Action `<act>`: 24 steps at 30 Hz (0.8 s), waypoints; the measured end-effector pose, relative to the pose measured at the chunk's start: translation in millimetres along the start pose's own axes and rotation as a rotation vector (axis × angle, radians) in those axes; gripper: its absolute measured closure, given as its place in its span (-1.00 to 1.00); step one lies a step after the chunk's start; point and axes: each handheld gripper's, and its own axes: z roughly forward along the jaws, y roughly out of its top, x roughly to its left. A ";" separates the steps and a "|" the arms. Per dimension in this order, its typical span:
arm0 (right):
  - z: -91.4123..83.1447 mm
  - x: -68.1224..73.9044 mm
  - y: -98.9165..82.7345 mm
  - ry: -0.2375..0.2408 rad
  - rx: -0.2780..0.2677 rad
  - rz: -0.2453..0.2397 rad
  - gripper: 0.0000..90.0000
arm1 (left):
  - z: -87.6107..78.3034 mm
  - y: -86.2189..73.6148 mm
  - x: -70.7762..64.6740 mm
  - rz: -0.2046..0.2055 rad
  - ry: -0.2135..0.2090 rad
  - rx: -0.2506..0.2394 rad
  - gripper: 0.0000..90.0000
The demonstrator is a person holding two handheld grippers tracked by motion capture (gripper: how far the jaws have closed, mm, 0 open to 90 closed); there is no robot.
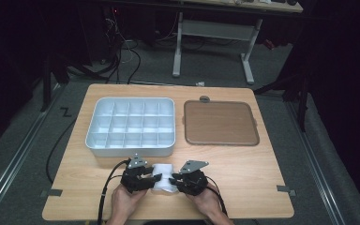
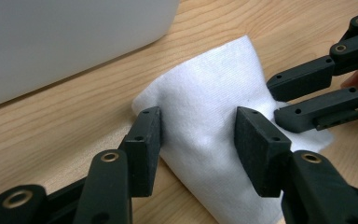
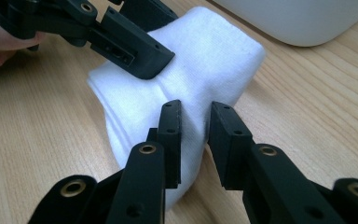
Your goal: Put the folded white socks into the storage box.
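White folded cloth (image 1: 164, 177) sits on the wooden table (image 1: 243, 187), near front edge, just in front of the white compartment tray (image 1: 130, 125). Tray: grid of small cells, all look bare from the high view. Brown flat tray (image 1: 220, 123) to its right, nothing on it.

My left gripper (image 2: 198, 133) has its jaws set wide around a raised fold of the cloth, pads pressing both sides, so it's holding the cloth. My right gripper (image 3: 195, 126) comes in from the other end, jaws narrow, a ridge of cloth between them with a slight gap showing; can't tell if the pads actually pinch.
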 end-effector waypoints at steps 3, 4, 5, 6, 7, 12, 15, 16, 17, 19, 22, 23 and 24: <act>-0.8 0.2 -1.2 0.000 0.002 0.002 0.65 | 0.2 0.2 0.0 -0.007 -0.001 0.000 0.15; -1.3 0.3 -2.3 0.001 -0.002 0.000 0.65 | 0.1 0.3 0.1 -0.007 -0.002 0.002 0.15; -1.3 0.3 -2.3 0.001 -0.002 0.000 0.65 | 0.1 0.3 0.1 -0.007 -0.002 0.002 0.15; -1.8 1.1 -2.8 -0.002 -0.003 -0.003 0.65 | 0.0 0.4 0.0 -0.008 -0.001 0.002 0.15; -2.1 1.6 -2.8 -0.004 -0.001 -0.002 0.65 | 0.2 0.8 -0.1 -0.008 0.000 0.005 0.15; -2.5 1.3 -2.1 -0.007 0.002 -0.006 0.62 | 0.8 3.8 0.6 -0.026 0.002 0.023 0.14; -1.7 1.6 0.3 -0.002 0.004 0.004 0.61 | -0.3 6.8 3.7 -0.053 0.001 0.037 0.09; -1.3 1.7 0.9 -0.003 0.004 0.002 0.60 | -1.0 7.7 4.6 -0.059 0.003 0.040 0.08; -0.5 2.3 1.4 -0.004 0.002 0.004 0.60 | -2.0 8.5 5.7 -0.055 0.007 0.042 0.06; 2.0 3.6 2.9 -0.002 -0.005 0.006 0.59 | -4.1 10.4 7.5 -0.058 0.017 0.039 0.02; 5.9 5.6 6.5 -0.001 -0.014 -0.001 0.52 | -7.8 14.3 11.4 -0.067 0.033 0.031 -0.13; 5.9 5.6 6.5 -0.001 -0.014 -0.001 0.52 | -7.8 14.3 11.4 -0.067 0.033 0.031 -0.17; 6.3 5.5 7.0 -0.001 -0.018 0.000 0.49 | -8.6 15.6 11.8 -0.076 0.039 0.026 -0.17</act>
